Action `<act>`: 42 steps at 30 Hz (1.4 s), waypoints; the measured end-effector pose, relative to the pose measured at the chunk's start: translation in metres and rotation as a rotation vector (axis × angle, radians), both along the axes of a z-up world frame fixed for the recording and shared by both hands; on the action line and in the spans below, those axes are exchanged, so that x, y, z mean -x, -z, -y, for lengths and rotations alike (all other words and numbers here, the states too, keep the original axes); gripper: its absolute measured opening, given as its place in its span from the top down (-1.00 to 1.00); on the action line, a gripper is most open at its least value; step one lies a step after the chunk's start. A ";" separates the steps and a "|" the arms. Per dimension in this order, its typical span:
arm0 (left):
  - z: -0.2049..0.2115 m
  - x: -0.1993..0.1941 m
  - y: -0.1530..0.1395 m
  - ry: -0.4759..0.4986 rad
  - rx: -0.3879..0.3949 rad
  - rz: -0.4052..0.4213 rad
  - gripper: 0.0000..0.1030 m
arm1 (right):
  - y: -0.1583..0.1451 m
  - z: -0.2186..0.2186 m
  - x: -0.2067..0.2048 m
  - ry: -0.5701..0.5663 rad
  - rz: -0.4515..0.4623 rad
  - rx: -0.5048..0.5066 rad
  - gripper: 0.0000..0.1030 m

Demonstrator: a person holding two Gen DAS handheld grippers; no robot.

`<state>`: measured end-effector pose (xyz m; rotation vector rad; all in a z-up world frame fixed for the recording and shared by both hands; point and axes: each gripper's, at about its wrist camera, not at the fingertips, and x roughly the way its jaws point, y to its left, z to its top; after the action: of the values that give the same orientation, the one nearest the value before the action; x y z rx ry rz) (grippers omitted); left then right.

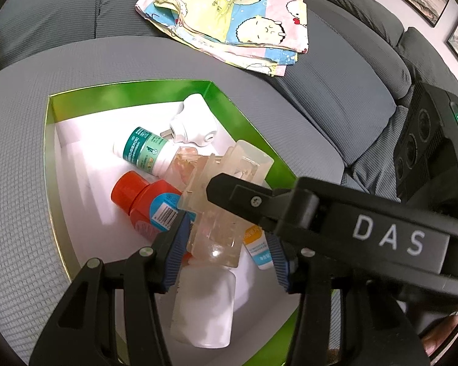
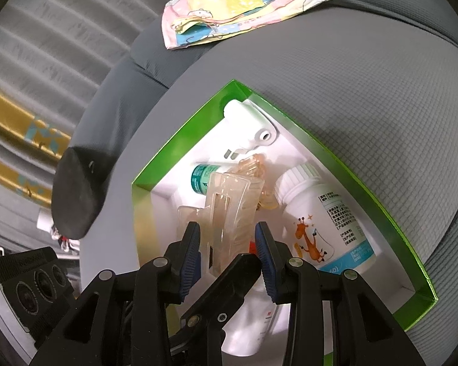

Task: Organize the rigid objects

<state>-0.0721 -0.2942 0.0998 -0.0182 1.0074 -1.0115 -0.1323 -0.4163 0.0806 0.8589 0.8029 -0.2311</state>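
Clip (image 2: 229, 213), a clear plastic one, sits at centre frame over the green box (image 2: 180, 140), clamped in the right gripper (image 2: 227, 253). Left gripper (image 1: 226, 250) brackets it too; whether its pads press, I cannot tell. Bottles (image 1: 143, 149) and plug (image 1: 192, 125) already lie inside. Only the clip's release seems left.

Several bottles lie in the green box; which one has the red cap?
The red bottle with the barcode label, lying on its side beside the left gripper's fingers. The green-labelled bottle and giraffe bottle have white caps.
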 end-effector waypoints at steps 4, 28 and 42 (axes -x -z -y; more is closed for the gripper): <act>0.000 -0.001 -0.001 -0.008 -0.010 -0.009 -0.03 | -0.003 0.000 0.002 0.022 0.000 0.013 0.22; -0.039 0.008 -0.043 -0.070 0.006 0.126 -0.80 | -0.055 -0.032 0.025 0.142 0.060 0.199 -0.23; -0.051 0.028 -0.071 -0.069 0.023 0.215 -0.97 | -0.077 -0.035 0.045 0.241 0.066 0.300 -0.25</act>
<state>-0.1000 -0.2436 0.1707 0.0366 0.7939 -0.9406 -0.1769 -0.3811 0.1575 0.6738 0.5836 -0.5198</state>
